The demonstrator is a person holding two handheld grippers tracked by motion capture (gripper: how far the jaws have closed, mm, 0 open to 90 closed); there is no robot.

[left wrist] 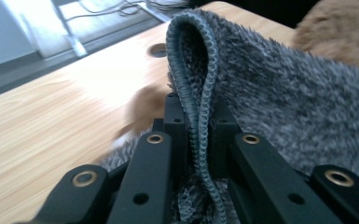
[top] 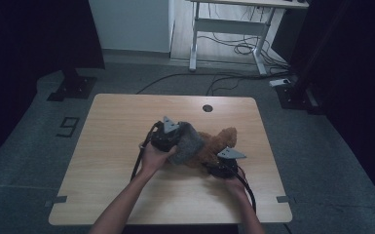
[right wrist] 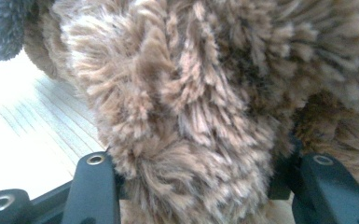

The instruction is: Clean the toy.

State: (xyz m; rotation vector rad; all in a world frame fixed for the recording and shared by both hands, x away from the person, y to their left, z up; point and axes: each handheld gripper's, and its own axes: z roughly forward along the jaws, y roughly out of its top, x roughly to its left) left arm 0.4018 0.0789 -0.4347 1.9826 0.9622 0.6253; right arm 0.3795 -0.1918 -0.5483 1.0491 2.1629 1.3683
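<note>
A brown plush toy (top: 217, 142) is seen lying on the wooden table (top: 117, 161), a little toward the person from the round hole (top: 207, 108) in the tabletop. A grey fuzzy cloth (top: 189, 143) is draped over the toy's left part. The left gripper (top: 171, 141) is held at the cloth's left side; in the left gripper view its jaws are seen pressed together on a folded hem of the cloth (left wrist: 200, 126). The right gripper (top: 220, 165) is set against the toy's near side, and its jaws are clamped around a thick tuft of the toy's fur (right wrist: 191, 140).
</note>
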